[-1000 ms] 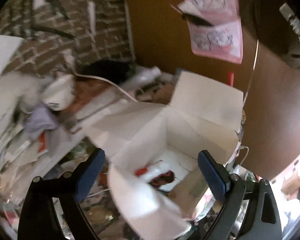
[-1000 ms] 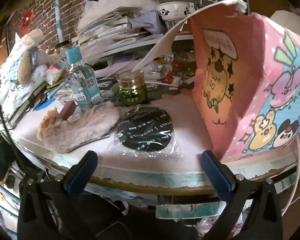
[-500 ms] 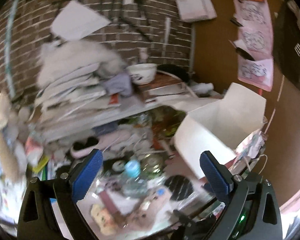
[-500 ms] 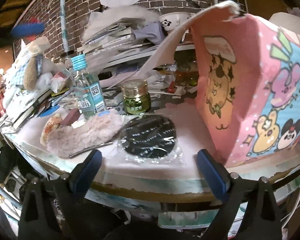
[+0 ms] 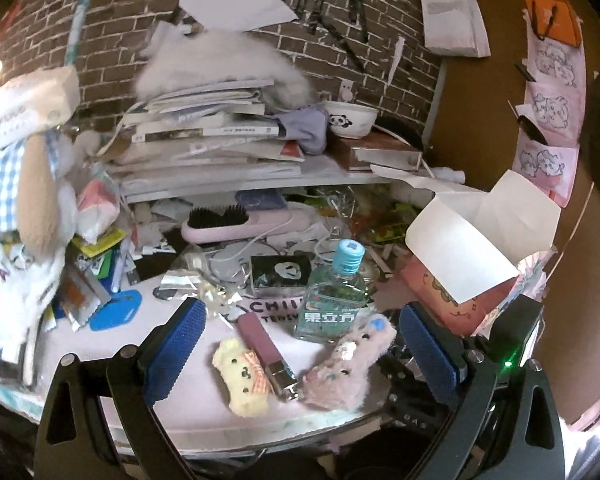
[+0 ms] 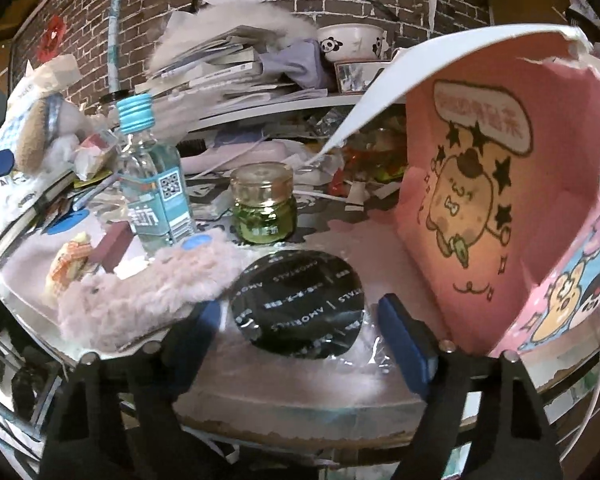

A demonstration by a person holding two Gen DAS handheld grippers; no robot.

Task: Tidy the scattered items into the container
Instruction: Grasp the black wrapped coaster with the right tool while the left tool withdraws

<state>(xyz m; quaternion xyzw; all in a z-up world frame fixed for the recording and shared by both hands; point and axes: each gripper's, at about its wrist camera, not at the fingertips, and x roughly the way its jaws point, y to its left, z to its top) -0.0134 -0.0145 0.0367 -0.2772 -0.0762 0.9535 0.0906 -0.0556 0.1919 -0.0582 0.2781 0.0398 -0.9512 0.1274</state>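
Black wrapped disc sits between the right gripper's spread, empty jaws; pickup pending, pink box at two o'clock. Left gripper released.

Left gripper and right gripper — both spread wide, holding nothing.

pink cartoon-printed box, blue-capped bottle, panda-patterned bowl

Left gripper hangs jaws wide over the pale pink worktop. Between them: yellow plush toy, maroon clip-ended case, pink fuzzy pouch. Just behind the pouch, a clear blue-capped bottle; right of it, the open pink cartoon box.
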